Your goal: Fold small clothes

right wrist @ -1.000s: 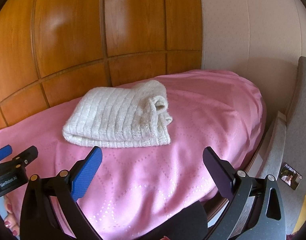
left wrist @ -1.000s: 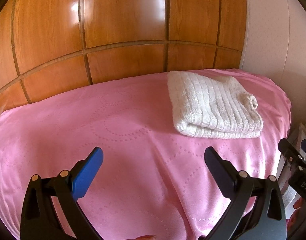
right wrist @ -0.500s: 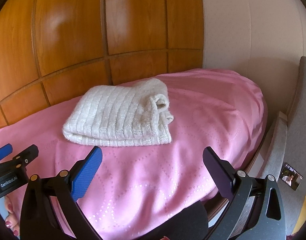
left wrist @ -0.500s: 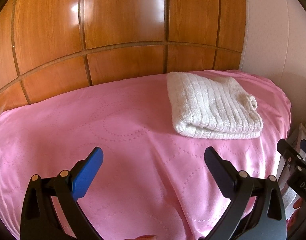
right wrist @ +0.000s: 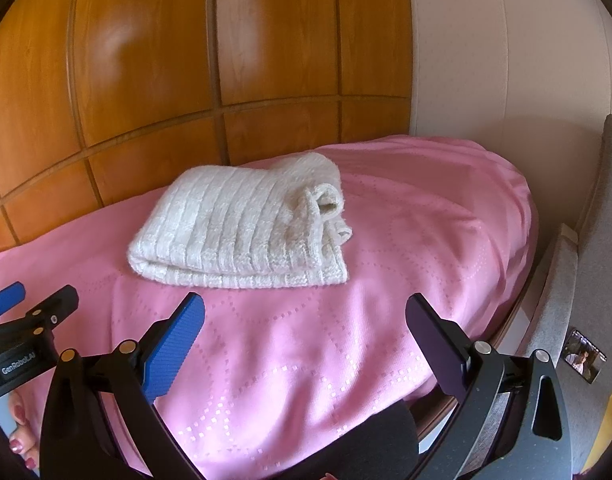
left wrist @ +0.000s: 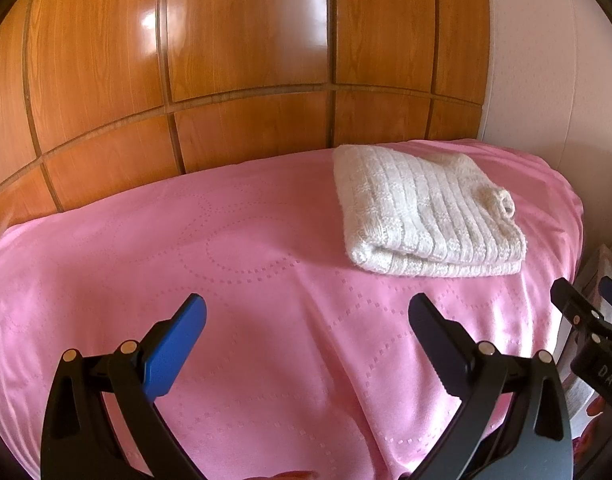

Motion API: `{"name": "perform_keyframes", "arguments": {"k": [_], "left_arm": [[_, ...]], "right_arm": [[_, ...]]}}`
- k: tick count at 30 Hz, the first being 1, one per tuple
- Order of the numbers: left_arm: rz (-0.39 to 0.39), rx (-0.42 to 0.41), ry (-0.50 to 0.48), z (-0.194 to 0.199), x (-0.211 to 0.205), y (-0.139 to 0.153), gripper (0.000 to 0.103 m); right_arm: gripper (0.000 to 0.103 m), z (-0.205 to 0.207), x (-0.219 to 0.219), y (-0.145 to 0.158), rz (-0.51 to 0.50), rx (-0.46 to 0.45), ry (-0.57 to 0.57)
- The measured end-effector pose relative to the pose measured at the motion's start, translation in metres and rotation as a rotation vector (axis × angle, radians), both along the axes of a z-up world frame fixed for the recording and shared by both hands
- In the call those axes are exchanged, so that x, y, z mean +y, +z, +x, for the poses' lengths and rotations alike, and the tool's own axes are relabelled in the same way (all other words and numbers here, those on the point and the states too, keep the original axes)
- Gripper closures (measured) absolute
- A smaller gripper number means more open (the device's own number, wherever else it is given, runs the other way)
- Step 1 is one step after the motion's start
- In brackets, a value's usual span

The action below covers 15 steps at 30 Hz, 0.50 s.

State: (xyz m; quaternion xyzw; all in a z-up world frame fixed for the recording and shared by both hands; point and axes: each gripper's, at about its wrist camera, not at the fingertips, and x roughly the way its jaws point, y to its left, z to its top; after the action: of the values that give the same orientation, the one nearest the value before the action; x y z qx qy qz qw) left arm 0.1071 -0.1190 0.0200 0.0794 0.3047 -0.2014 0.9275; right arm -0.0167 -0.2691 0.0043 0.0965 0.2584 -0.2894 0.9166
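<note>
A white ribbed knit garment [left wrist: 425, 212] lies folded into a thick rectangle on the pink cloth [left wrist: 234, 264], toward the far right in the left wrist view. From the right wrist the same folded garment [right wrist: 242, 224] sits left of centre, a rolled cuff showing at its right end. My left gripper [left wrist: 306, 316] hangs open over bare pink cloth, short of the garment and to its left. My right gripper [right wrist: 304, 316] is open too, just in front of the garment's near edge, holding nothing.
A glossy wooden panelled wall [left wrist: 246, 60] rises right behind the cloth-covered surface. A pale wall [right wrist: 505, 60] and a grey upholstered piece [right wrist: 601, 216] stand at the right. The surface drops off at its right edge [right wrist: 521, 288]. A hand with painted nails [right wrist: 20, 444] shows at lower left.
Both grippers stay open and nearly still. The views drift only slightly; the folded garment has not moved.
</note>
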Motion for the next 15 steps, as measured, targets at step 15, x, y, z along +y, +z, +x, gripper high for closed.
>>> {"name": "perform_keyframes", "arguments": {"k": [15], "left_arm": [[-0.001, 0.002, 0.003, 0.0011, -0.0002, -0.0017, 0.002]], "right_arm": [[0.003, 0.001, -0.0001, -0.0011, 0.003, 0.004, 0.002]]}}
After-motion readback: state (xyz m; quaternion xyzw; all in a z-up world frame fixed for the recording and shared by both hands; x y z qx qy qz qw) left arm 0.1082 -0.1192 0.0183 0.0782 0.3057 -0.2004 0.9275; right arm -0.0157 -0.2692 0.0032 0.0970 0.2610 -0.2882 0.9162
